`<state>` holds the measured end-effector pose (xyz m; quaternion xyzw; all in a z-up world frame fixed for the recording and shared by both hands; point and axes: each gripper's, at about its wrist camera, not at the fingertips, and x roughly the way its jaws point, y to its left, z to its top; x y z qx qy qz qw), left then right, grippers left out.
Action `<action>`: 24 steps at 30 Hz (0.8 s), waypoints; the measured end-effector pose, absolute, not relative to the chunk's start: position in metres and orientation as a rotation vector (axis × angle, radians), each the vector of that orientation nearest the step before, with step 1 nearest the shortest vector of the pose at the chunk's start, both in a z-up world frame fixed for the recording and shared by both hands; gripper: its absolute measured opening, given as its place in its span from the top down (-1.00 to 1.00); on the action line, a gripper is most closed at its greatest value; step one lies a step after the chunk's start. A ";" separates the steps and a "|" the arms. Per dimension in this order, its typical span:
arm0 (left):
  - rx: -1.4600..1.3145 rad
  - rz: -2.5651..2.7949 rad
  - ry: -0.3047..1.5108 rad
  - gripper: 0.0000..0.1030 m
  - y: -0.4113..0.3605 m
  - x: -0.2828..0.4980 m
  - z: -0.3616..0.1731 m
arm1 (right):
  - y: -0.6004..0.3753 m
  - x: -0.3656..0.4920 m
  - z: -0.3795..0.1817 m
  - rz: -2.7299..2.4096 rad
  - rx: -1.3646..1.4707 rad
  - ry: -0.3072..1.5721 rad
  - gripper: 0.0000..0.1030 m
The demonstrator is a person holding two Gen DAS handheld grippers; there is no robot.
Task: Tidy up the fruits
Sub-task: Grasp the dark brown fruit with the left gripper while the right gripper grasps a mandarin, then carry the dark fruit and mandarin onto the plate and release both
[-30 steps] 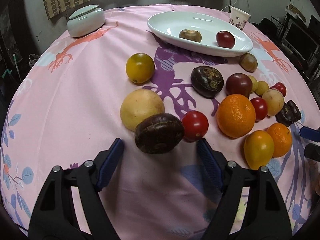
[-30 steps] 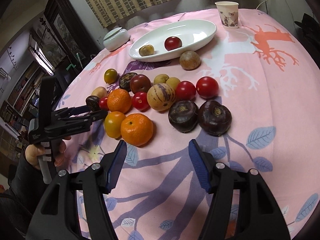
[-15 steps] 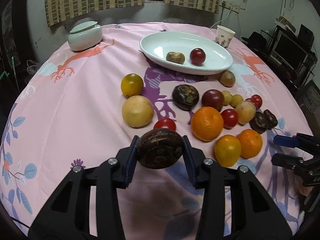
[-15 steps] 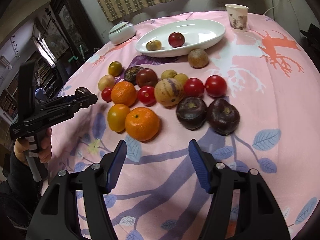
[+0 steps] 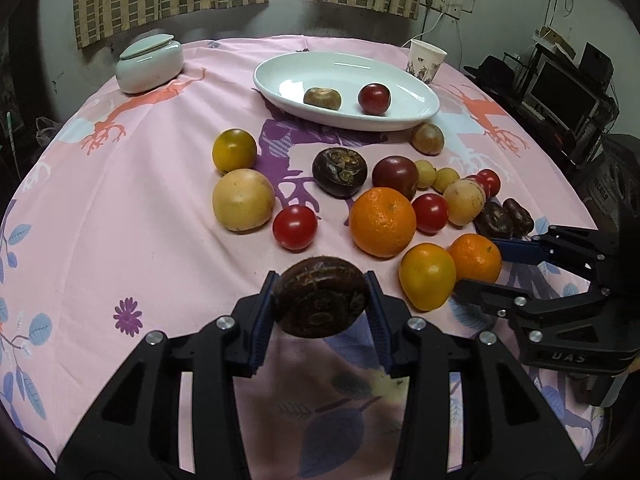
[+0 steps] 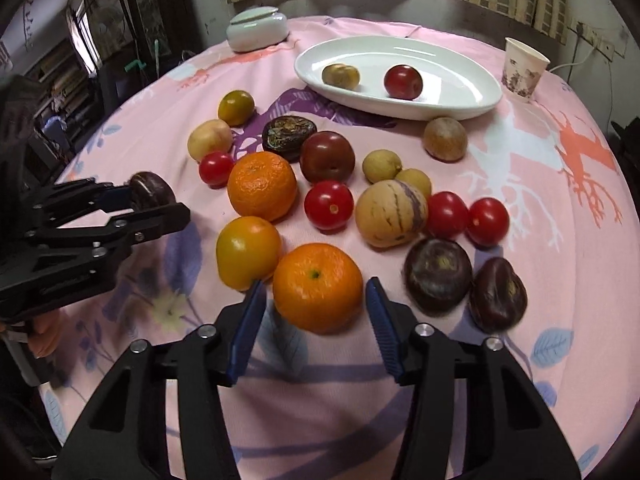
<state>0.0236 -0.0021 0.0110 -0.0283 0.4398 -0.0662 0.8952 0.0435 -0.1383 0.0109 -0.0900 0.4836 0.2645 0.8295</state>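
Note:
A dark brown round fruit (image 5: 320, 298) hangs a little above the pink tablecloth, and my left gripper (image 5: 320, 300) is shut on it. From the right wrist view that left gripper (image 6: 158, 202) shows at the left edge with the same dark fruit (image 6: 151, 194). My right gripper (image 6: 316, 300) straddles a small orange (image 6: 318, 286) that rests on the cloth. Its jaws are closing, and a thin gap still shows at each pad. The white oval dish (image 5: 420, 116) at the back holds a brownish fruit (image 5: 322, 99) and a dark red one (image 5: 374, 98).
Several loose fruits lie between me and the dish: a large orange (image 6: 262, 184), a yellow tomato (image 6: 248, 250), red tomatoes, a striped melon (image 6: 390, 214) and two dark fruits (image 6: 438, 274). A lidded white jar (image 5: 150, 66) and a paper cup (image 5: 426, 60) stand at the back.
My left gripper closed on the dark fruit and lifted it off the cloth. The right gripper moved in over the small orange and its jaws narrowed.

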 end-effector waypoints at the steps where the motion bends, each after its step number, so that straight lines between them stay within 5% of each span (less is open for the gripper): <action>1: -0.063 -0.134 0.907 0.16 -0.001 0.023 0.012 | -0.136 0.045 0.009 0.551 -0.202 1.029 0.10; 17: -0.005 -0.126 0.825 0.16 -0.006 0.061 0.088 | -0.185 0.045 0.101 0.379 -0.194 0.641 0.14; 24: 0.035 -0.032 0.819 0.16 -0.026 0.160 0.089 | -0.167 0.129 0.091 0.338 -0.237 0.702 0.14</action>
